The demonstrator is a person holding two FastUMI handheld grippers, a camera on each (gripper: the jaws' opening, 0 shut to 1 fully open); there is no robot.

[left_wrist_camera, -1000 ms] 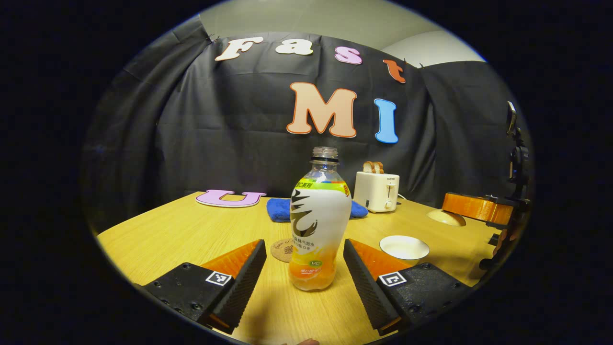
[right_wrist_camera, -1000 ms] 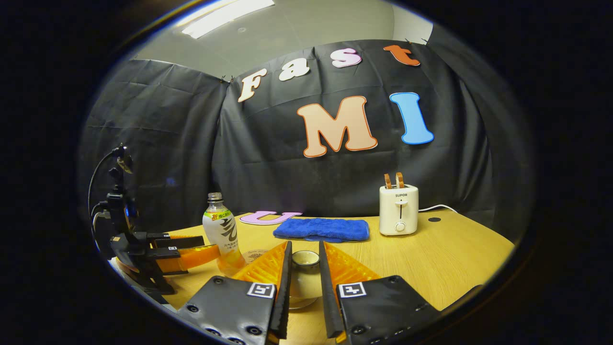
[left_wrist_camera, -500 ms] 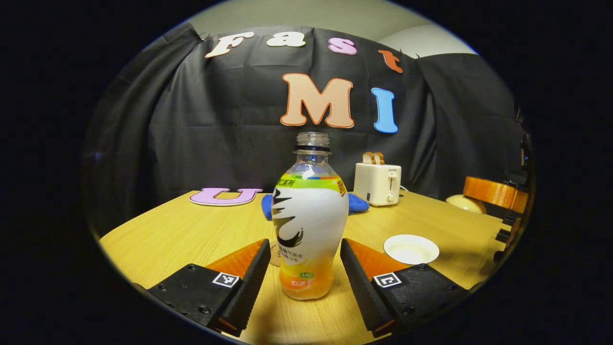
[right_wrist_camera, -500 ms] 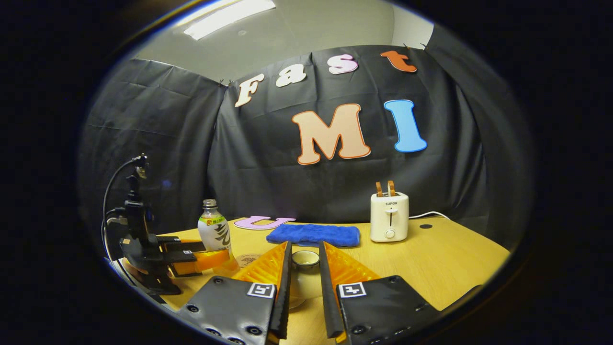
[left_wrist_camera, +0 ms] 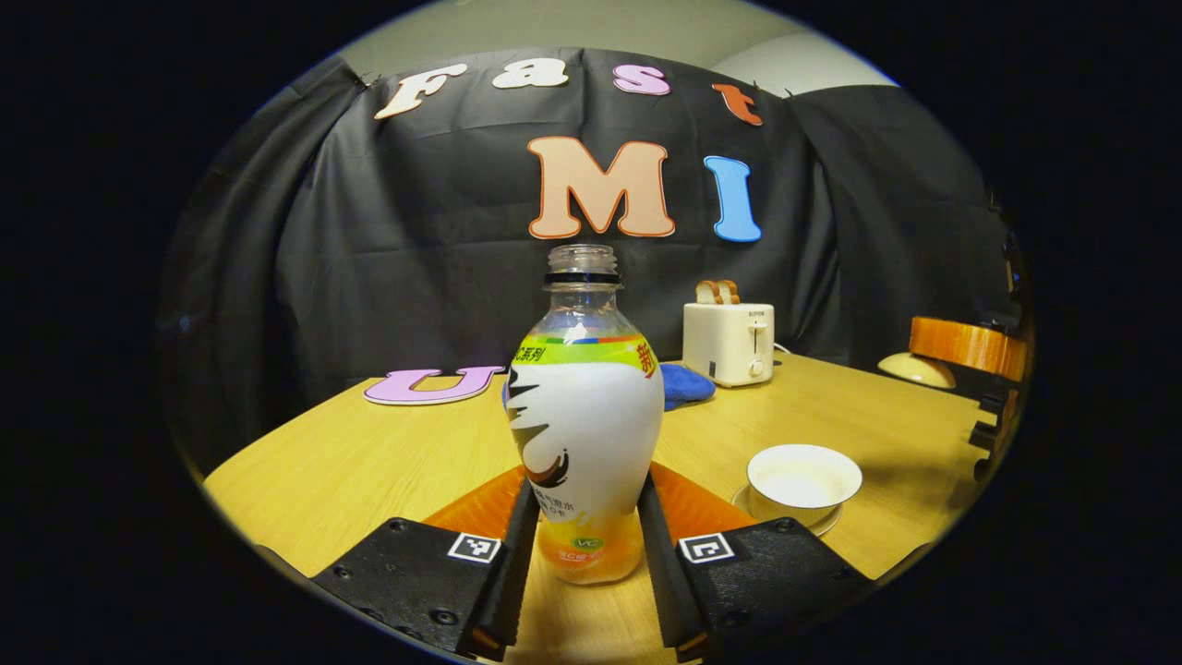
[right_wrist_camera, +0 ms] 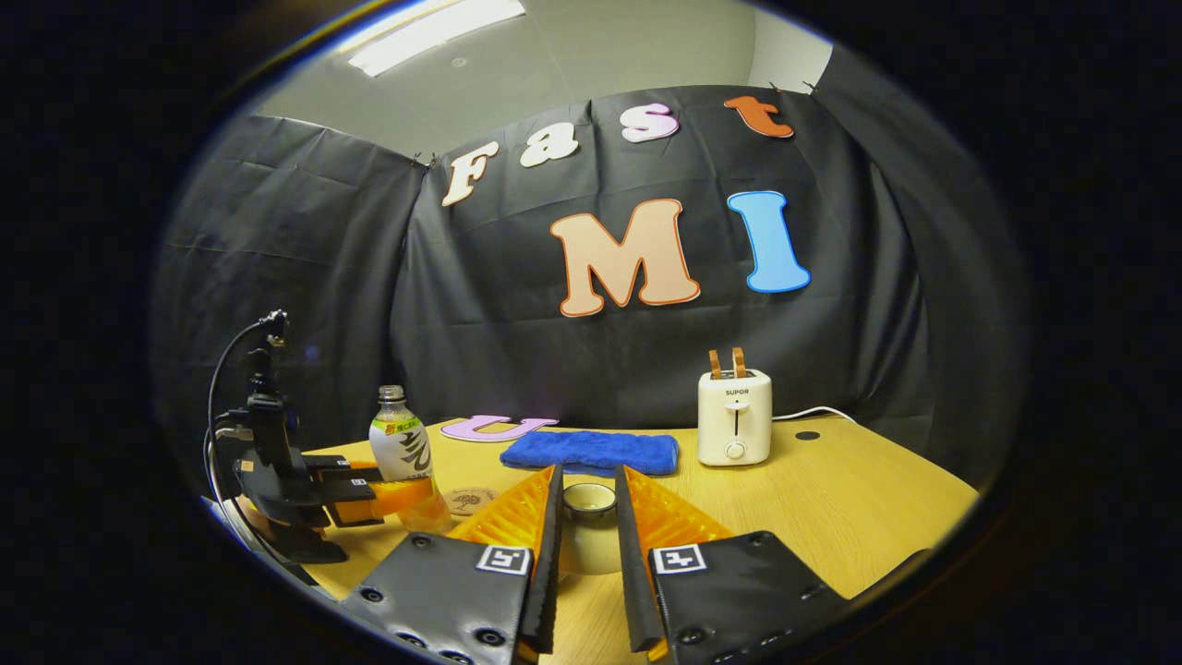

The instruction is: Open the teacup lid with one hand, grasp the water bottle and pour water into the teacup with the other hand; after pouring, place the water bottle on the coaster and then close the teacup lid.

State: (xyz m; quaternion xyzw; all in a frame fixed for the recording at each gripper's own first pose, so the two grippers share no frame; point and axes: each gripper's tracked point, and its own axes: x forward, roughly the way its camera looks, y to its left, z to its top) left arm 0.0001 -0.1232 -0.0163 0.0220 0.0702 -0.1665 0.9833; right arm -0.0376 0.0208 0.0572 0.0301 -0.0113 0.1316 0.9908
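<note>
My left gripper [left_wrist_camera: 580, 563] clamped the uncapped labelled plastic water bottle [left_wrist_camera: 584, 416] near the wooden table's [left_wrist_camera: 369, 462] front edge for pouring; right gripper [right_wrist_camera: 587, 554] clamped the ceramic teacup lid [right_wrist_camera: 587, 517], keeping the white teacup [left_wrist_camera: 803, 476] open.

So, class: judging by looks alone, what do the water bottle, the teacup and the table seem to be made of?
Water bottle: likely clear plastic, see-through at the neck, wrapped in a glossy printed sleeve. Teacup: probably glazed ceramic, with a smooth, pale sheen. Table: wood or wood-look laminate, showing fine grain lines.
</note>
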